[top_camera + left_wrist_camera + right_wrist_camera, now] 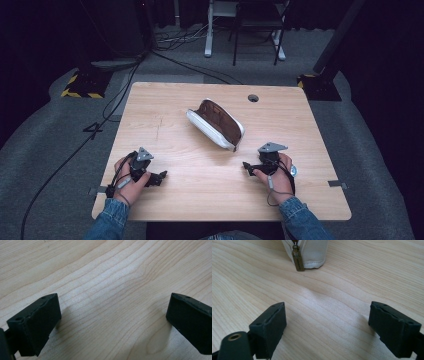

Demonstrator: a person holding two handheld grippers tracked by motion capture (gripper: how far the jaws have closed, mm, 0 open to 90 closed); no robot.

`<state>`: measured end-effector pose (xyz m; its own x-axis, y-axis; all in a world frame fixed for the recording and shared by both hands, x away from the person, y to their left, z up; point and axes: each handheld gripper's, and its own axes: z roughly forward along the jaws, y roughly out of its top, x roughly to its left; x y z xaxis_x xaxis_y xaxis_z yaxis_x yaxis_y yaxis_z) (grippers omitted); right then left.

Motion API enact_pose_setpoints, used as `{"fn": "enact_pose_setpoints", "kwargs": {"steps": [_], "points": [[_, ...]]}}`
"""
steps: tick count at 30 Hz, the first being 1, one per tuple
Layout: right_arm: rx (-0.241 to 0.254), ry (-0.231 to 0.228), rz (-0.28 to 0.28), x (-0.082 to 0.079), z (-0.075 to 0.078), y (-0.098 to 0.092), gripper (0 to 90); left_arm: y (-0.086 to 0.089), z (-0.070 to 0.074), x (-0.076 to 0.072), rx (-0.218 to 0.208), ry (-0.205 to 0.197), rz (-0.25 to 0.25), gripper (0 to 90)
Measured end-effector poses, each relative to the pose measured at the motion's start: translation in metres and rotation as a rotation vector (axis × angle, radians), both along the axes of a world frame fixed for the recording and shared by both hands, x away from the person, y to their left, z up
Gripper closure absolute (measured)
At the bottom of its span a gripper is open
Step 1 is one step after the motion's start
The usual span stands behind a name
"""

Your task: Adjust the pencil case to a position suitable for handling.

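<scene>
A white zip pouch (216,123) with a brown lining lies unzipped at the middle of the wooden table (175,135). Its near end (313,253) and brass zip pull (297,258) appear at the top of the right gripper view. My left gripper (161,177) rests at the front left of the table, jaws wide apart over bare wood (112,307). My right gripper (247,167) rests at the front right, a short way in front of the pouch's near end, also open with nothing between the jaws (327,322).
A round cable hole (253,98) sits near the table's far edge. Beyond the table are cables on the grey floor (100,115), a yellow-black stand base (80,86) at left, and desk legs (209,35) at the back.
</scene>
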<state>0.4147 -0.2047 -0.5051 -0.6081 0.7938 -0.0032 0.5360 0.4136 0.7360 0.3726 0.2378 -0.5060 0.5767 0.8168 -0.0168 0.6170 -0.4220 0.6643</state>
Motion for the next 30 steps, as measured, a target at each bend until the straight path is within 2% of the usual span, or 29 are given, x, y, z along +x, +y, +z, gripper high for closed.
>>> {"fn": "enact_pose_setpoints", "kwargs": {"steps": [9, 13, 15, 30], "points": [[0.005, -0.002, -0.002, -0.001, 0.0, 0.002, 18.7, 0.0, 0.0, 0.0, -0.002, 0.003, 0.001, 0.0], [-0.003, 0.015, 0.012, -0.001, 0.004, 0.002, 27.3, 0.0, 0.0, 0.0, -0.003, 0.003, 0.001, 0.0], [0.015, 0.036, 0.034, 0.0, 0.007, 0.001, 33.2, 0.0, 0.0, 0.0, -0.003, 0.003, 0.001, 0.0], [0.063, 0.018, 0.042, 0.007, 0.034, -0.002, 33.4, -0.001, 0.0, 0.001, -0.006, 0.004, 0.002, 0.0]]}}
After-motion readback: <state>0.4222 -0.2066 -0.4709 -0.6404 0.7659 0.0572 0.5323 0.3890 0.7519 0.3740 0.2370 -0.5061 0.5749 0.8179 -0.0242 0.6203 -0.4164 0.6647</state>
